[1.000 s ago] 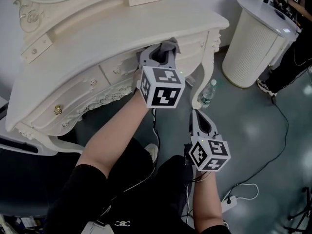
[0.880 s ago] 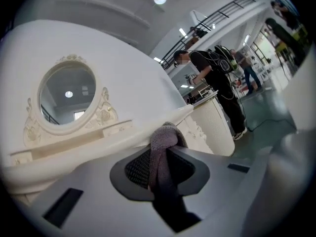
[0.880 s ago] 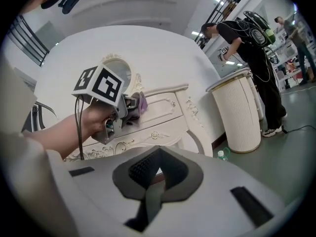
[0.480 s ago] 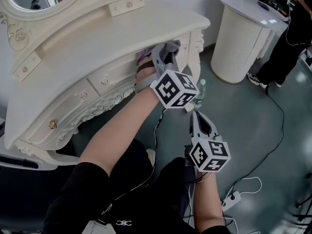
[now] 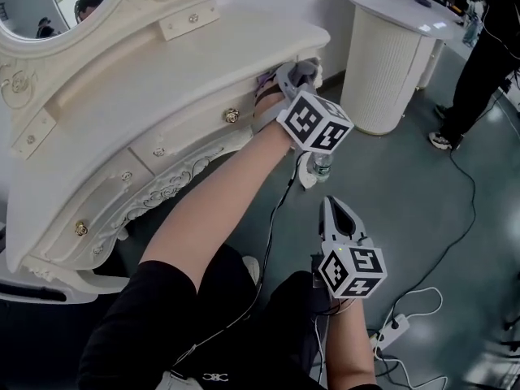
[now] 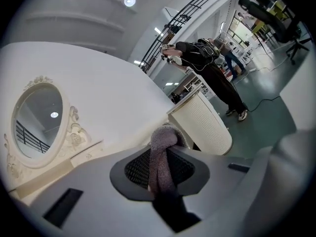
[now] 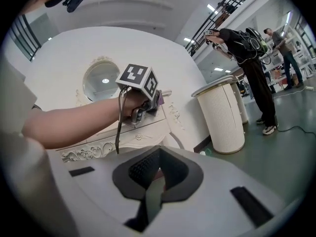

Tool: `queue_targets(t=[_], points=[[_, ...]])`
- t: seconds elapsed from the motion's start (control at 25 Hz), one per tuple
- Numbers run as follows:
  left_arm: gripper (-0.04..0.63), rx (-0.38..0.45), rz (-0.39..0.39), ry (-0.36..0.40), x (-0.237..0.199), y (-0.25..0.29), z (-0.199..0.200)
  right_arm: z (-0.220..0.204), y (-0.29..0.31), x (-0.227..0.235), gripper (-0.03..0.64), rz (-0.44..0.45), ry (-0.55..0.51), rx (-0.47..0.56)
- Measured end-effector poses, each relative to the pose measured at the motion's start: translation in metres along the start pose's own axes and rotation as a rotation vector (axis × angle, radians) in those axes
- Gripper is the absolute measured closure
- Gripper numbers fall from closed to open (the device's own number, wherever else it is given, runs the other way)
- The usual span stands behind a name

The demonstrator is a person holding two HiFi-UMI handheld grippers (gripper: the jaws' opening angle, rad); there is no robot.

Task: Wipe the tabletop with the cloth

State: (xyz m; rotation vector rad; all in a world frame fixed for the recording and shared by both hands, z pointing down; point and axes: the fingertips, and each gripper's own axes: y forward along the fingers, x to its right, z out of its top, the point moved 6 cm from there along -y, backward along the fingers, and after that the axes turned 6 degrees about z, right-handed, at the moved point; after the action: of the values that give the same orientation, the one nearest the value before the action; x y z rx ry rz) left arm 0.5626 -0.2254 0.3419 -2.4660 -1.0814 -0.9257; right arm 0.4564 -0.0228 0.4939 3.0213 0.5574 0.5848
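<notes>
While clamping tight on the grey cloth (image 6: 163,141), the left tongs (image 6: 159,171) are holding it at the right front corner of the white worktop (image 5: 162,80). The right tongs (image 7: 157,176), closed together on nothing, are hanging low over the floor, well apart from the worktop. A plastic bottle (image 5: 321,167) is standing beside the worktop's leg.

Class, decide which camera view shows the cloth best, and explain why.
The left gripper view: the grey cloth fills the centre, pinched between the left gripper's jaws. The head view shows only a grey tuft of it at the dressing table's edge. In the right gripper view it cannot be made out.
</notes>
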Motion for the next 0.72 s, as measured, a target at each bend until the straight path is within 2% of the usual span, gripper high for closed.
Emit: queue_targets(t=[0.28,0.4,0.56,0.72], points=[[0.526,-0.082,-0.028,-0.007,0.032,0.052,0.027,-0.024,-0.02,0.025,0.609,-0.071,0.057,0.001],[0.526,-0.097,-0.025,0.068,0.048,0.061,0.026,-0.028,-0.031,0.03,0.609,-0.105,0.069,0.005],[0.526,-0.11,-0.004,0.241,0.069,0.068,0.015,-0.026,-0.039,0.035,0.609,-0.119,0.057,0.009],[0.526,-0.147,-0.054,0.312,0.099,0.077,-0.009,-0.03,-0.042,0.04,0.609,-0.131,0.064,0.009]])
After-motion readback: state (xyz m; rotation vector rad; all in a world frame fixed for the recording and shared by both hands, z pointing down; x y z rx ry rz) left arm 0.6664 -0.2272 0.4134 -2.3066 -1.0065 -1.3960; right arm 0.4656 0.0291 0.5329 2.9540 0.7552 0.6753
